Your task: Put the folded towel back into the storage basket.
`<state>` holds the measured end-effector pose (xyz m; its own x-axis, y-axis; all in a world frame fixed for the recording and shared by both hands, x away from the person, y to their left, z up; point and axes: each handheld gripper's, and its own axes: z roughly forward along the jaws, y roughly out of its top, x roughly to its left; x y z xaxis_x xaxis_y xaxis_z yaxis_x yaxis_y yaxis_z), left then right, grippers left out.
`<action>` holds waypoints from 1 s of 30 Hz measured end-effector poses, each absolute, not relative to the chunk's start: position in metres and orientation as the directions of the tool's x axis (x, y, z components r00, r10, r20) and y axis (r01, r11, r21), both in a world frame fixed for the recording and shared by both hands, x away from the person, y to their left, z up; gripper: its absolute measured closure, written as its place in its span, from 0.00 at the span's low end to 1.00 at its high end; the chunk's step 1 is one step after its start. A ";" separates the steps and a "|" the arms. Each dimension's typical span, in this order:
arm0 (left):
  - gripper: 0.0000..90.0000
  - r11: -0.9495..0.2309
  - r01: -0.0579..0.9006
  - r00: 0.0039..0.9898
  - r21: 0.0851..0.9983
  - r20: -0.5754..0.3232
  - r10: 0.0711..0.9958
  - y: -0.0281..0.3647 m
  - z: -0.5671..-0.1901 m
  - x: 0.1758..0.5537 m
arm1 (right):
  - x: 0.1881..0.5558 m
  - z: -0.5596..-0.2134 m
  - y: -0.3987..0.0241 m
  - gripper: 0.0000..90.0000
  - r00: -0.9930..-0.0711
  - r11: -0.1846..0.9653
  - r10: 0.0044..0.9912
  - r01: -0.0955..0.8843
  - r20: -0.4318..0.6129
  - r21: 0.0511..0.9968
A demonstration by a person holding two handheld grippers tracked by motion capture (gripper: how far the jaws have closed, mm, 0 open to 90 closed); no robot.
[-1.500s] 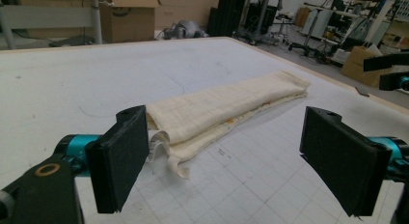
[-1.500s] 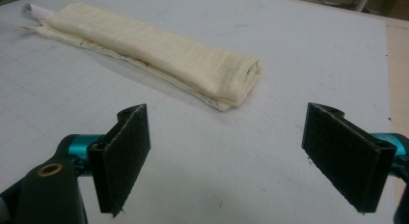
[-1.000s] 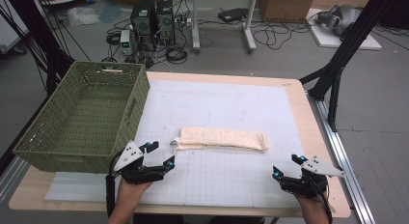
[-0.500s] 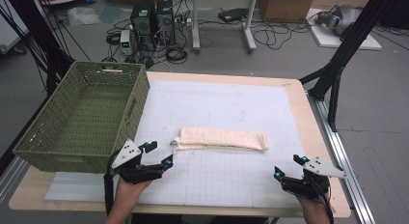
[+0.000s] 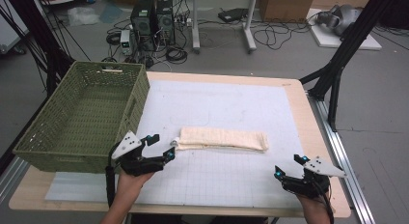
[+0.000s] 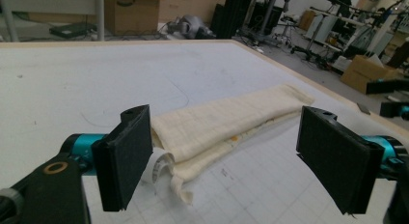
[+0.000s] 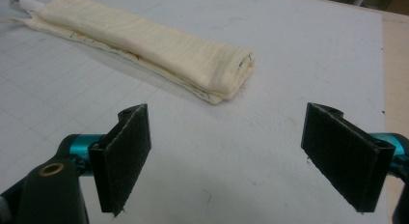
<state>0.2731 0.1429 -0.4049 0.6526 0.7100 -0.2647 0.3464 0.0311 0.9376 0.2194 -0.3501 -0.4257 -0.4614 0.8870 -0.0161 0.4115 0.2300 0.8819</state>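
A cream cloth, folded into a long narrow strip, lies across the middle of the white mat. Its left end carries a small white tag. My left gripper stands open right at that left end, with the cloth lying between and just beyond its jaws. My right gripper is open near the front right corner of the table, empty, a short way in front of the cloth's right end.
A green woven basket stands at the table's left side, empty, next to my left hand. The wooden table edge runs along the right. Beyond the table are computer towers, cables and black frame legs on the floor.
My left gripper has crept slightly forward and right, closer to the cloth's left end. The right gripper and the cloth have stayed where they were.
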 end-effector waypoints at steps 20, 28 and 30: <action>0.40 -0.024 0.632 0.467 0.775 -0.355 0.810 0.115 -0.440 0.348 | 0.221 -0.427 -0.351 0.18 -0.469 0.255 0.883 0.413 -0.036 0.874; 0.41 -0.074 0.603 0.469 0.794 -0.278 0.838 0.103 -0.440 0.352 | 0.222 -0.427 -0.347 0.18 -0.490 0.275 0.871 0.408 -0.045 0.870; 0.42 -0.094 0.598 0.481 0.796 -0.262 0.837 0.099 -0.438 0.353 | 0.222 -0.428 -0.345 0.18 -0.499 0.286 0.865 0.406 -0.051 0.868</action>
